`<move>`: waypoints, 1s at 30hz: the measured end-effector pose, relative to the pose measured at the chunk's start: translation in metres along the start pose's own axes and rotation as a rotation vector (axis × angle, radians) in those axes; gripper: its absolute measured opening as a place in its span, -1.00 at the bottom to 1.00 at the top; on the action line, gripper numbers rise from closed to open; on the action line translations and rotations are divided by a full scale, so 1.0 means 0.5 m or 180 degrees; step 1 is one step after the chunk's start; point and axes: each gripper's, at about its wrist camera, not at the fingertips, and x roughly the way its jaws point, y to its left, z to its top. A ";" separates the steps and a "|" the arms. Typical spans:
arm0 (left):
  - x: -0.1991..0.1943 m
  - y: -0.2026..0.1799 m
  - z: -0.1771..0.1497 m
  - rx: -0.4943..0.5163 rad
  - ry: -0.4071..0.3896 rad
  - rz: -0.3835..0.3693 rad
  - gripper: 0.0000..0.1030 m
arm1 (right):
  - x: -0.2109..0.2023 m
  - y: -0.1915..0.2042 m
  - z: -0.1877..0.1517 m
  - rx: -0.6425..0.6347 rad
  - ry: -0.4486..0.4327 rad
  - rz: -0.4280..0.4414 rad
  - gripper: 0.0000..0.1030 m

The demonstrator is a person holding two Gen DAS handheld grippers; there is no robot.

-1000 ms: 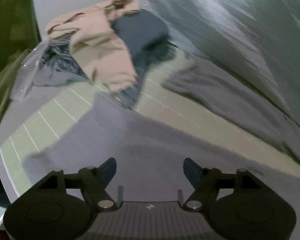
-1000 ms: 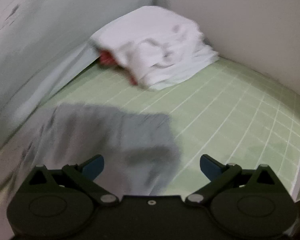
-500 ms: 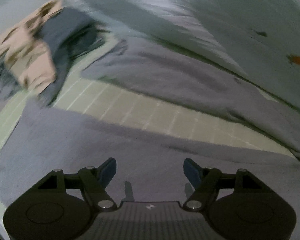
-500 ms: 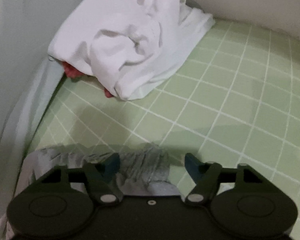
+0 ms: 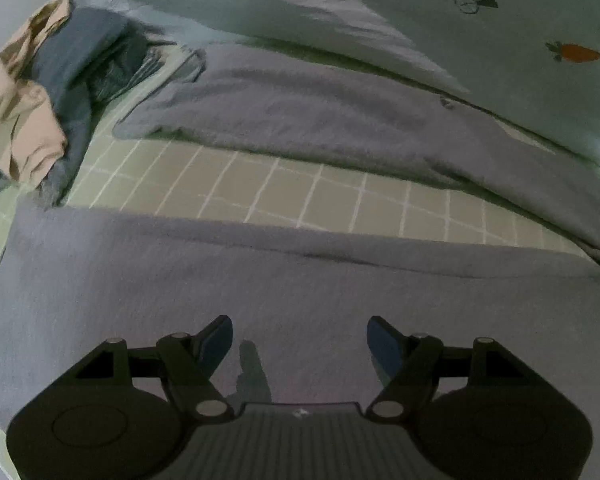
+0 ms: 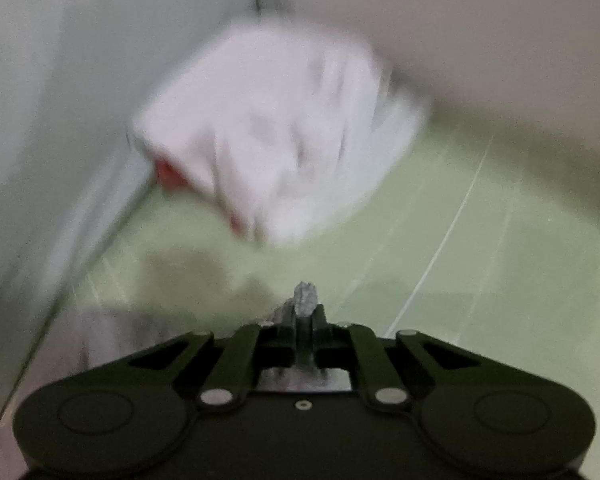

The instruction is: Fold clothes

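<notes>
A: Starting at the left. The left gripper (image 5: 300, 340) is hanging over the grey garment (image 5: 300, 280), jaws standing apart with nothing between them; the pads are not touching the cloth.

B: Where is the garment lying?

A: It is spreading across the green grid mat (image 5: 340, 200), one broad part directly under and ahead of the left jaws, a second long part running along the far edge against the pale sheet (image 5: 340, 20). Its long axis is running side to side across the left view. A pile of tan and dark blue clothes (image 5: 60, 92) is sitting at the far left corner, apart from it.

B: And on the right?

A: The right gripper (image 6: 306, 312) is closing, and the frames are showing a small bunch of the grey cloth pinched between the pads, sticking up past the tips. The rest is trailing down and to the left. A white bundle (image 6: 276, 140) is lying well ahead in the corner; the view is blurring.

B: Judgement?

A: The right hand is already gripping an end; the left, nearest the free stretch, is needing to drop straight down onto the near edge.
</notes>
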 end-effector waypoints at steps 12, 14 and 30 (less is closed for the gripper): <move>0.021 0.020 -0.001 -0.0097 0.0172 0.0064 0.51 | 0.014 0.017 -0.030 -0.0748 0.0116 -0.0461 0.43; 0.025 0.017 0.002 -0.0056 0.0196 0.0090 0.52 | 0.033 0.057 -0.026 -0.0793 0.0157 -0.0162 0.48; 0.060 0.006 0.002 0.0009 0.0367 0.0102 0.96 | 0.226 0.278 -0.047 -0.1082 0.0869 0.0611 -0.20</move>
